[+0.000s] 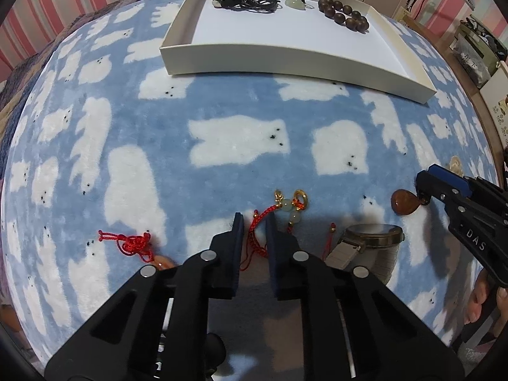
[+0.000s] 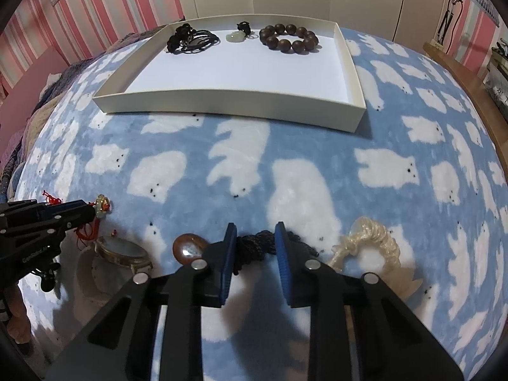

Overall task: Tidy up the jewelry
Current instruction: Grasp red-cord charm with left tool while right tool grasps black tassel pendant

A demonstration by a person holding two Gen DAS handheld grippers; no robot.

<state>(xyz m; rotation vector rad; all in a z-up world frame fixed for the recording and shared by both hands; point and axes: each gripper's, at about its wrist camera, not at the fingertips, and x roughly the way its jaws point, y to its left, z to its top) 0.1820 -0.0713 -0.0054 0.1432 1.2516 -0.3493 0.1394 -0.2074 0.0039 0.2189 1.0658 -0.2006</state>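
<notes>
At the top of both views a shallow white tray sits on a blue blanket patterned with white bears, and along its far edge lie a bundle of black cords, a pale jade pendant and a brown wooden bead bracelet. In the lower centre of the left wrist view, the left gripper stands with its jaws parted, and a red cord bracelet runs through the gap between them, with its jade and gold beads just above the fingertips; whether the pads touch the cord cannot be told. A second red knotted cord lies at the lower left, and a watch at the lower right. In the right wrist view, the right gripper is likewise spread, straddling a dark braided cord attached to an amber-brown stone pendant to its left. A cream twisted rope ornament lies to the right of that gripper.
</notes>
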